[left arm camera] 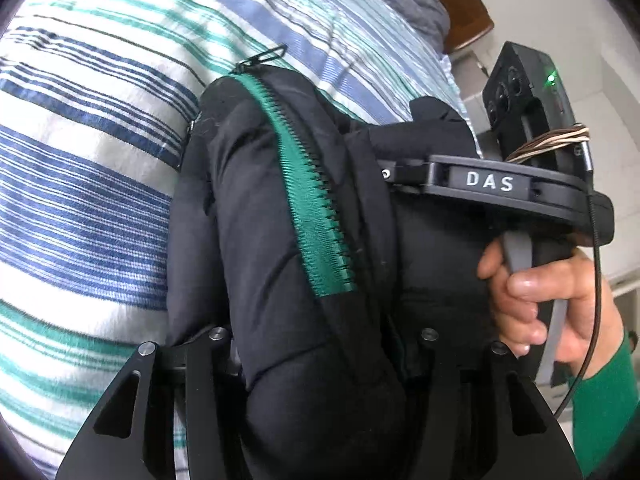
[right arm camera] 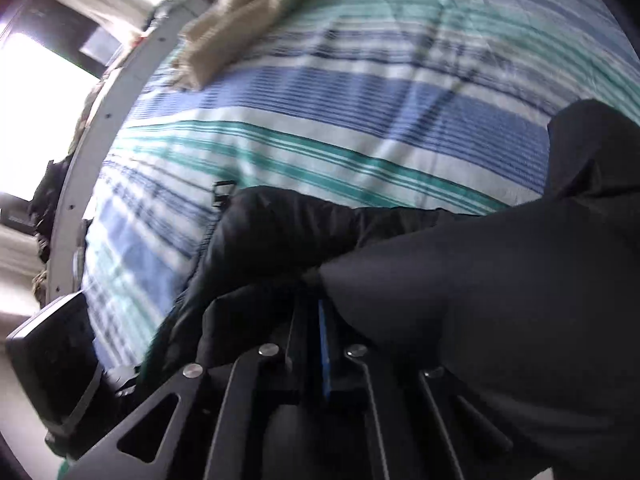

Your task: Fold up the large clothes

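Jacket (left arm camera: pixel 280 240) bunched thick over striped bedding (left arm camera: pixel 80 200), green zipper (left arm camera: pixel 316 200) up. Left gripper (left arm camera: pixel 320 360) clamped around padded roll; right gripper (right arm camera: pixel 320 320) pinching black cloth, nearly closed. Could slip free: bulky, slick fabric, uneven pull.

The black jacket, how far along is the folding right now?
Partly done: the black jacket is bunched into a thick roll on the striped bedspread, its green zipper on the outside. In hand: the left gripper and right gripper both look shut on it. Left: flattening it into a neat fold; a section spreads off to the side.
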Motion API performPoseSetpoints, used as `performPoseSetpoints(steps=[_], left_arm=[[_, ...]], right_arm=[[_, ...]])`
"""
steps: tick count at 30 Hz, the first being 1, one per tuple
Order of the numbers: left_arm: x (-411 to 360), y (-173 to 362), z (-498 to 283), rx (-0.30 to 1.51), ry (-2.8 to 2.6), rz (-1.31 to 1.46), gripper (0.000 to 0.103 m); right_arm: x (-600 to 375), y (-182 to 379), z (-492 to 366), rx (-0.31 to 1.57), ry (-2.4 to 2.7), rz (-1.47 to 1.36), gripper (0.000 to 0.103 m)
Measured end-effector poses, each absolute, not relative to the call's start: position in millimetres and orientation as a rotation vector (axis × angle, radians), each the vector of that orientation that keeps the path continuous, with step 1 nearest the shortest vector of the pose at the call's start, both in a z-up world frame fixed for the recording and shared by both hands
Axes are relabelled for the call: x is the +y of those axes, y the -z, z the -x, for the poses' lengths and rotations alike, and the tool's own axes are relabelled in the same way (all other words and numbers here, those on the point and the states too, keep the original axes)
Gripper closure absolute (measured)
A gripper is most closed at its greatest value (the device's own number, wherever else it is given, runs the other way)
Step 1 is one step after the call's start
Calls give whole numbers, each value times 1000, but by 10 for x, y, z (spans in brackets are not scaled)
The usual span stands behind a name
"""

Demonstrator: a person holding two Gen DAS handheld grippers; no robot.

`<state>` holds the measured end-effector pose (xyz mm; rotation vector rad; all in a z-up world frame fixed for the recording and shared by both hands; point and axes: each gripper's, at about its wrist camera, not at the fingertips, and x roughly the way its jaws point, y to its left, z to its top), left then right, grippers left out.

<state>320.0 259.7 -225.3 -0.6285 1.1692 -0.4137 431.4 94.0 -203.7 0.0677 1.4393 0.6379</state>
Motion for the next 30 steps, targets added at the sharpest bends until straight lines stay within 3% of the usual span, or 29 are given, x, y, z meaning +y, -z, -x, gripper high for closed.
performPoseSetpoints(steps=[6,9,19,27,30], left_arm=[[2552,2180,-3197,1168,424,574,50],[2510,2135,-3173,1164,422,544,49],[2479,2149,-3088,1146,420,561,48],[2334,2097,-3004,1131,387,512,45],[2306,2097,-3003,1136,370,499,44]], right_arm=[[832,1926,-4251,1365,-657,-69,102],[622,1581,-3960,1290,-677,-9,97],[-558,875,-2148,1131,-772,171,92],[-624,1702,-2198,1176,-645,11,97],[-664,1758,-2187,1145,-641,-20,99]])
